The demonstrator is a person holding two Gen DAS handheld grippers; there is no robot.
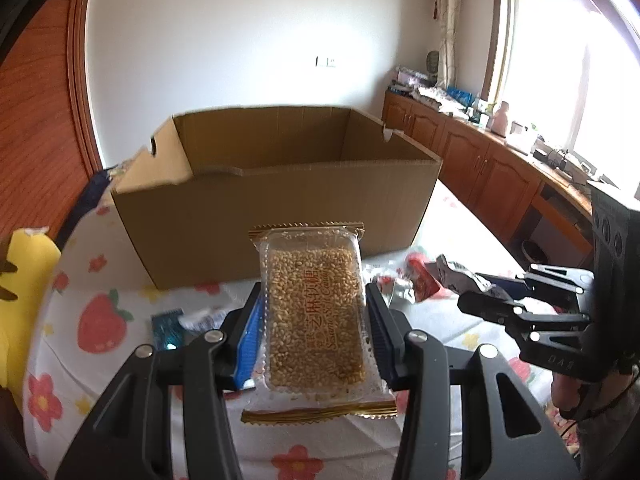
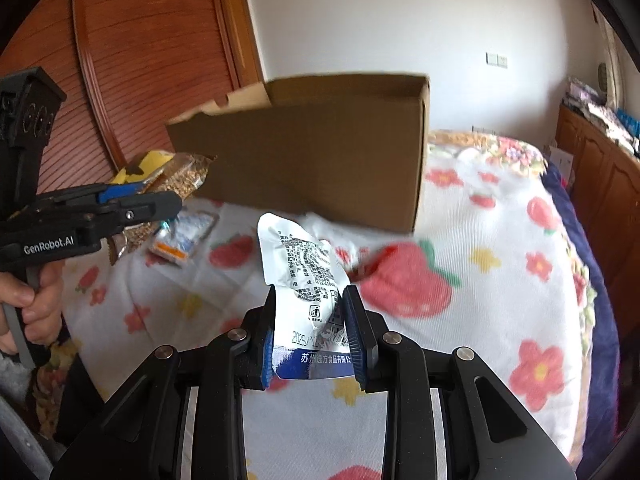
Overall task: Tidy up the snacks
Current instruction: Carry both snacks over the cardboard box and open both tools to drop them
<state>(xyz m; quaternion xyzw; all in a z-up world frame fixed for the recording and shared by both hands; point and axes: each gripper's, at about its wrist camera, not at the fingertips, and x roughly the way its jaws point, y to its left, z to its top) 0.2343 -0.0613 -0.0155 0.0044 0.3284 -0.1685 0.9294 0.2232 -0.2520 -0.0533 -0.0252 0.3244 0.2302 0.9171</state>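
— Brown cardboard box [image 1: 276,204], open at the top, standing on the flowered blanket [image 1: 100,320]. Inside, only bare walls in sight; floor hidden behind the near wall.

— And the snacks?

— Sesame bar [image 1: 314,312] in a clear wrapper, clamped between the blue pads of the left gripper [image 1: 314,320], lifted clear of the blanket, just short of the box's near wall. Silver pouch [image 2: 306,288], crumpled, pinched by its lower end in the right gripper [image 2: 312,336], printed side facing the camera.

— Anything loose?

— Blue packet [image 1: 168,330] and a small white wrapper [image 1: 200,318] lying on the blanket left of the bar. Red and silver wrappers [image 1: 412,280] on the blanket to its right, close to the box.

— Pose of the hands?

— Both tilted downward, aimed toward the box. Left gripper seen from the right wrist at far left [image 2: 160,196], gripped by a hand [image 2: 34,300] around the handle, bar sticking out past the fingers. Right gripper at the right edge of the left view [image 1: 480,296], pouch poking out ahead of it, above the blanket beside the box's right corner.
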